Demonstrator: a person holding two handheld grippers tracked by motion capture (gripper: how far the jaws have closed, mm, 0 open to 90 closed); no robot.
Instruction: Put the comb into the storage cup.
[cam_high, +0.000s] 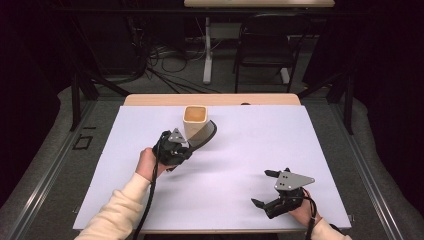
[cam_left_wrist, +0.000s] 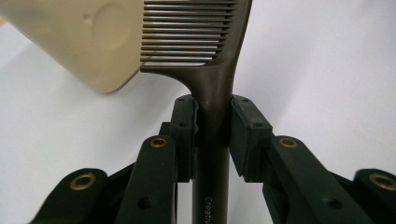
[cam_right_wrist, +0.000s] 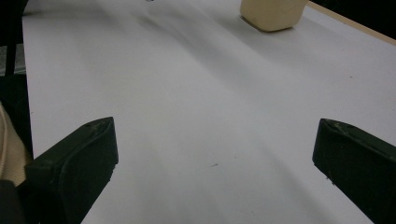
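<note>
My left gripper (cam_left_wrist: 212, 126) clamps the comb (cam_left_wrist: 212, 88) handle beside the cup (cam_high: 195, 122); right gripper (cam_high: 272, 192) wide, idle; risk: teeth catch the rim, tipping it.

The high view looks down and forward from above your side of the white table (cam_high: 225, 200), taking in all of it. Your left gripper view sits very close, facing along its jaws at a comb (cam_left_wrist: 212, 70) and beige cup (cam_left_wrist: 88, 42). Your right gripper view skims low across the table toward the same cup (cam_right_wrist: 271, 14).
</note>
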